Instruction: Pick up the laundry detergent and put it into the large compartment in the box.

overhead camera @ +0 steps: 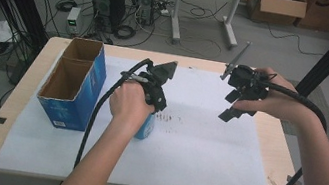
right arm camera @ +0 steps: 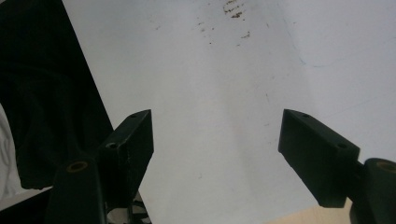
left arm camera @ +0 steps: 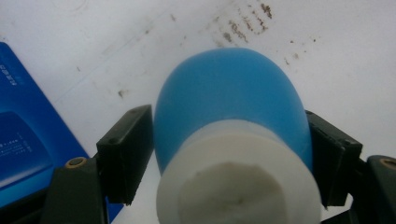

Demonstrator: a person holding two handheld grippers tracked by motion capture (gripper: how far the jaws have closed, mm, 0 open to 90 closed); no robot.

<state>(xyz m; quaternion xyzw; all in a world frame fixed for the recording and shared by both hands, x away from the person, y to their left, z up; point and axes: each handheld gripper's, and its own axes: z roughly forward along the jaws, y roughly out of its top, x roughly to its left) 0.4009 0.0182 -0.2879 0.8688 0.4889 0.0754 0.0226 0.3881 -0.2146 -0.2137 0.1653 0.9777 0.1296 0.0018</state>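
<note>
Left gripper clamps the blue bottle; right one hangs wide.

The left gripper (left arm camera: 229, 154) has its pads pressed on either side of the blue bottle (left arm camera: 231, 107), white cap toward the camera, standing near the middle of the white sheet (overhead camera: 203, 150), just right of the blue box (overhead camera: 73, 82). The right gripper (overhead camera: 236, 104) hovers spread and empty toward the table's far right edge.

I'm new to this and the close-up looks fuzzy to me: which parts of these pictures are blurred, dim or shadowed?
Left gripper view: the bottle's white cap is soft and out of focus, while the paper's brown specks look sharper. Right gripper view: a dark shape covers the left side, and the paper is evenly lit without glare. High view: dim overall, slightly grainy, with the box's inside in shade.
</note>
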